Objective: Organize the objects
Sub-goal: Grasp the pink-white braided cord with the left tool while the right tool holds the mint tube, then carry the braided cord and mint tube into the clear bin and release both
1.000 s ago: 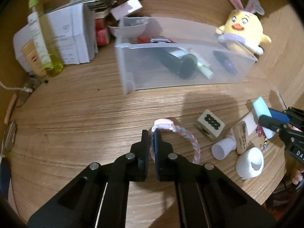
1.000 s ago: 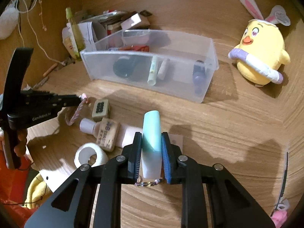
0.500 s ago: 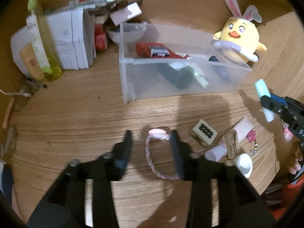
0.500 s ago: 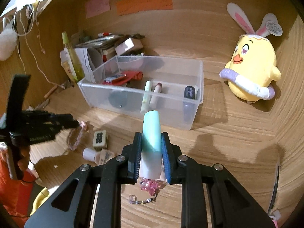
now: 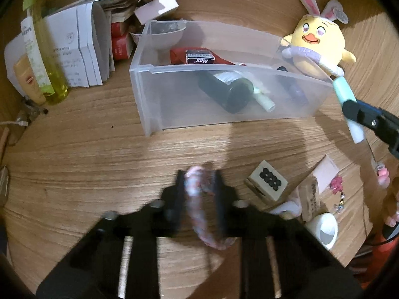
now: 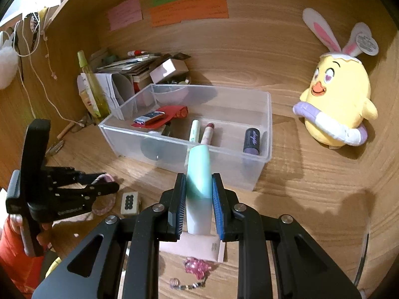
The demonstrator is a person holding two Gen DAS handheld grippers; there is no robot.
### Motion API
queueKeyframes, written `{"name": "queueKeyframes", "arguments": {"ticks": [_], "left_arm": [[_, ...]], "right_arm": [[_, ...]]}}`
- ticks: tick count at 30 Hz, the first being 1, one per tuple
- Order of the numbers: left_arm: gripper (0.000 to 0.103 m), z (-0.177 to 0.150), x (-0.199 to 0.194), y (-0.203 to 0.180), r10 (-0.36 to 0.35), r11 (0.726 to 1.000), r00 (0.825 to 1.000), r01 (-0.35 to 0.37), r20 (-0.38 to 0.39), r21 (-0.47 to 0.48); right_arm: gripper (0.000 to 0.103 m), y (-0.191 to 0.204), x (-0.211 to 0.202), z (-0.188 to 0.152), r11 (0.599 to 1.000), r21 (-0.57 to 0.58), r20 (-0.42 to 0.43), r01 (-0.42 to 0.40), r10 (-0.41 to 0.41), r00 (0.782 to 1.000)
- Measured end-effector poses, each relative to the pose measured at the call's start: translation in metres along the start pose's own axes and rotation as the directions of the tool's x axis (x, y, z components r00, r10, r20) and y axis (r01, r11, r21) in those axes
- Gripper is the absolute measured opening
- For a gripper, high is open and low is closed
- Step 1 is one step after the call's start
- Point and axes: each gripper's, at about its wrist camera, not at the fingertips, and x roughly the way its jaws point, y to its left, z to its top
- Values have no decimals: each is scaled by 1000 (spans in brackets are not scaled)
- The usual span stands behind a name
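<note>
On the left side of the desk, my left gripper point(image 5: 199, 194): jaws closing around the pink braided bracelet point(image 5: 207, 214), which lies between them; that view is blurred, so I cannot tell whether the pads press on it yet. Half a second ago these jaws stood wide with the bracelet flat on the wood between them; a second ago they were pinched on its edge. Judgement: a re-grip, first hold poor, pick-up not yet secured.

Centre, clear plastic bin point(image 6: 268, 124): holds a dark bottle point(image 5: 229, 89), a red pouch point(image 6: 174, 112), a small box marked "Max" point(image 5: 200, 57), a green tube point(image 6: 194, 130), a pink stick point(image 6: 208, 132) and a purple tube point(image 6: 251, 140). Contents match the earlier frames.

Right, my right gripper point(image 6: 199, 196): clamped firmly on the mint-and-white tube point(image 6: 198, 182), unchanged in grip. A second ago it was low over the desk; now it is lifted, the tube's tip level with the bin's front wall. Judgement: next in line for the bin.

Loose on the desk: mahjong tile point(image 6: 129, 201), pink bead charm point(image 6: 195, 266), tape roll point(image 5: 323, 229).
</note>
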Motion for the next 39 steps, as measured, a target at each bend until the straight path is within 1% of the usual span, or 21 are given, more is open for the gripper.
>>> {"name": "queueKeyframes", "arguments": {"ticks": [1, 4, 12, 19, 25, 31, 35, 39], "left_arm": [[13, 1, 0, 1, 0, 1000, 1000, 0, 2, -4], [13, 4, -8, 1, 25, 1000, 999, -24, 33, -4], [13, 22, -44, 4, 18, 1000, 990, -15, 141, -16], [13, 45, -70, 0, 11, 1000, 973, -7, 233, -18], [13, 69, -86, -7, 11, 1000, 953, -8, 303, -11], [13, 88, -86, -8, 22, 1000, 945, -17, 327, -19], [13, 98, -76, -4, 34, 999, 947, -27, 319, -27], [13, 106, -61, 3, 59, 998, 955, -47, 292, -47]], "right_arm": [[18, 0, 1, 2, 1000, -1, 2, 0, 0, 1000], [18, 2, 2, 9, 1000, -8, 15, 0, 0, 1000], [18, -1, -4, 34, 1000, -19, 79, 13, -12, 997], [18, -2, -8, 53, 999, -39, 124, 36, -31, 992], [18, -3, -4, 70, 997, -50, 147, 61, -53, 988], [18, -7, 8, 80, 996, -53, 141, 72, -64, 988], [18, -11, 26, 80, 996, -44, 103, 71, -66, 993], [18, -15, 49, 76, 997, -35, 53, 74, -72, 996]]}}
